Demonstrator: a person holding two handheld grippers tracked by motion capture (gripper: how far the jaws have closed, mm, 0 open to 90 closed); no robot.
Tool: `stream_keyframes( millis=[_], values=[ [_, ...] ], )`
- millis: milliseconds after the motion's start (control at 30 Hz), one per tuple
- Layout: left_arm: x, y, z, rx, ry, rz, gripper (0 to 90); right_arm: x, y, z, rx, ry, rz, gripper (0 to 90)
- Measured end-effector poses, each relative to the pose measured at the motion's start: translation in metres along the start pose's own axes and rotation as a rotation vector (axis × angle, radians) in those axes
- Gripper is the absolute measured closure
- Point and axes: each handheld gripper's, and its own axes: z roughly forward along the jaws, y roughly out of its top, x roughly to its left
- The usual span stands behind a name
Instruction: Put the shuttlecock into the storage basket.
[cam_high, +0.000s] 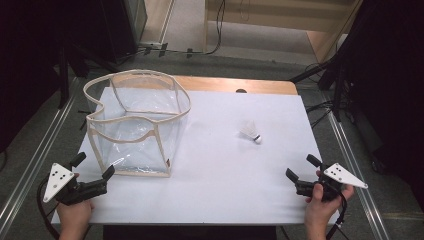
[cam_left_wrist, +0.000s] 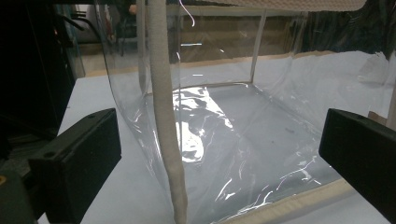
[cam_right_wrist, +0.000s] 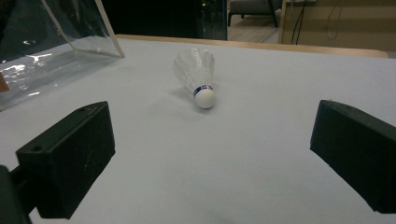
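Shuttlecock (cam_high: 251, 131) is lying on its side on the white table (cam_high: 225, 175), well right of the clear bag (cam_high: 135, 125). Both the right gripper (cam_high: 300, 169) and left gripper (cam_high: 92, 165) have jaws wide open, holding nothing. I'd pinch the cork end, not the feathers.

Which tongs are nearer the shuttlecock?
Right. The right tongs sit just below-right of the shuttlecock; the left tongs are far across, beside the clear bag.
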Motion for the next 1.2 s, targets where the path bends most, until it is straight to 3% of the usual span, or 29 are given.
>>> stream_keyframes(
  millis=[67, 267, 367, 867, 1200],
  values=[
    [-0.001, 0.000, 0.001, 0.014, -0.004, 0.014, 0.0, 0.003, 0.002, 0.001, 0.008, 0.011, -0.012, 0.0],
    [-0.001, 0.000, 0.001, 0.019, -0.008, 0.003, 0.0, 0.009, 0.010, 0.003, 0.046, 0.017, -0.045, 0.0],
    [-0.001, 0.000, 0.001, 0.018, -0.011, 0.000, 0.0, 0.010, 0.016, 0.005, 0.065, -0.004, -0.063, 0.0],
    [0.000, 0.000, 0.000, 0.032, -0.029, -0.005, 0.0, 0.007, 0.038, 0.013, 0.148, -0.024, -0.067, 0.0],
    [-0.001, 0.000, 0.000, 0.036, -0.042, 0.003, 0.0, 0.014, 0.054, 0.028, 0.191, -0.007, -0.111, 0.0]
  ],
)
